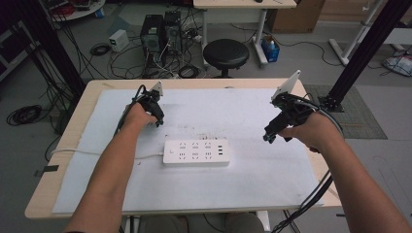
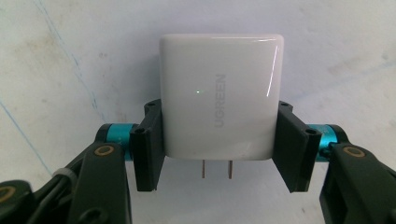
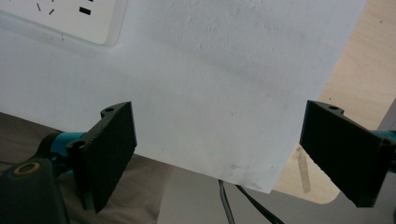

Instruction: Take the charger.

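Clamped by the left gripper [image 2: 217,149]: a white charger block [image 2: 219,93], grey "UGREEN" lettering running up its face, two metal prongs [image 2: 215,169] poking out at 6 o'clock between the jaws. Both black pads [image 2: 150,144] pressed flat against the block's sides at 9 and 3 o'clock, the block sitting square between them above the white sheet [image 2: 56,70]. From the high view, same left gripper [image 1: 154,115] at about 10 o'clock from the white power strip [image 1: 196,152], low over the sheet and near its far-left part; charger itself too small to pick out there behind the hand. Power strip lying flat near the middle of the white sheet [image 1: 252,179], long side across the table, its thin white cord [image 1: 87,153] leading off toward 9 o'clock and over the table's wooden edge [image 1: 48,179]. Right gripper [image 1: 270,136] at roughly 2 o'clock from the strip, apart from it, tilted down toward the sheet. In the right gripper view, jaws spread wide with nothing between the pads [image 3: 109,154], just bare white sheet [image 3: 210,84] beyond them; a corner of the power strip [image 3: 74,18] showing at 11 o'clock, and wooden table edge [image 3: 359,70] at 3 o'clock. Black stool [image 1: 226,53] on the floor past the table's far edge at 12 o'clock.
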A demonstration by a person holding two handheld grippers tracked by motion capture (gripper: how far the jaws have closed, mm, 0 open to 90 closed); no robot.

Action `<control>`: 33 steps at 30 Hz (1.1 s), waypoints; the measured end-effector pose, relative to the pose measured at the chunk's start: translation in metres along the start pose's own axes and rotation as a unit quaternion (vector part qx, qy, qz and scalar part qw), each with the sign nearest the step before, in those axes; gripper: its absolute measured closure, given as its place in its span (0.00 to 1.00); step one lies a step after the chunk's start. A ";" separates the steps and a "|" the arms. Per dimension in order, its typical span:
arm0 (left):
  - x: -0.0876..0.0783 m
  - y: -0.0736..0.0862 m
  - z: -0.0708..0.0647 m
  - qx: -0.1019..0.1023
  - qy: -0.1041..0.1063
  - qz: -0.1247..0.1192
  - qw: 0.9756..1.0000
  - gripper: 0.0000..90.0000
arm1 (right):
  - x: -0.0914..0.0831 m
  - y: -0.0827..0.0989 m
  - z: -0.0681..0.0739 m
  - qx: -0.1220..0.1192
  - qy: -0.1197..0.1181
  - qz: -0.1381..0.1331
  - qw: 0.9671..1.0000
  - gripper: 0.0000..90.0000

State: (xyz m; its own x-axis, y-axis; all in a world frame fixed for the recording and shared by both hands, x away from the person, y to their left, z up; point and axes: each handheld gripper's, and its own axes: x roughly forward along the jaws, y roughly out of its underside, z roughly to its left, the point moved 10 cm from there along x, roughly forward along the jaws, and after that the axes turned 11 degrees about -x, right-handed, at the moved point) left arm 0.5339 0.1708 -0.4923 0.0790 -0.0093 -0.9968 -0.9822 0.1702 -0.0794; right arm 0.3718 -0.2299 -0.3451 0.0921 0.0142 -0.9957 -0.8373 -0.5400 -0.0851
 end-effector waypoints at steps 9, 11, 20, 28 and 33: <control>-0.039 0.030 -0.016 0.048 0.020 -0.005 0.999 0.47 | 0.001 -0.002 0.008 -0.004 -0.005 0.005 1.000 0.11; -0.050 0.038 -0.018 0.057 0.014 -0.012 0.998 0.47 | 0.000 -0.002 0.010 -0.006 -0.004 0.006 1.000 0.11; -0.101 0.072 -0.027 0.082 0.024 -0.033 0.996 0.47 | -0.002 -0.005 0.018 -0.012 -0.008 0.001 1.000 0.11; -0.142 0.098 -0.033 0.099 0.026 -0.051 0.993 0.47 | -0.002 -0.004 0.027 -0.020 -0.010 -0.003 1.000 0.11; -0.159 0.116 -0.029 0.100 0.023 -0.051 0.993 0.47 | -0.002 -0.003 0.030 -0.020 -0.010 -0.002 1.000 0.11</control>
State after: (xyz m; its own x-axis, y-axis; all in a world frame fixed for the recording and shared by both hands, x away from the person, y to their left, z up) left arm 0.4027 0.1631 -0.3427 0.1634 -0.0804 -0.9833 -0.9154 0.3592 -0.1815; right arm 0.3580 -0.2034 -0.3443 0.0835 0.0328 -0.9960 -0.8148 -0.5732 -0.0872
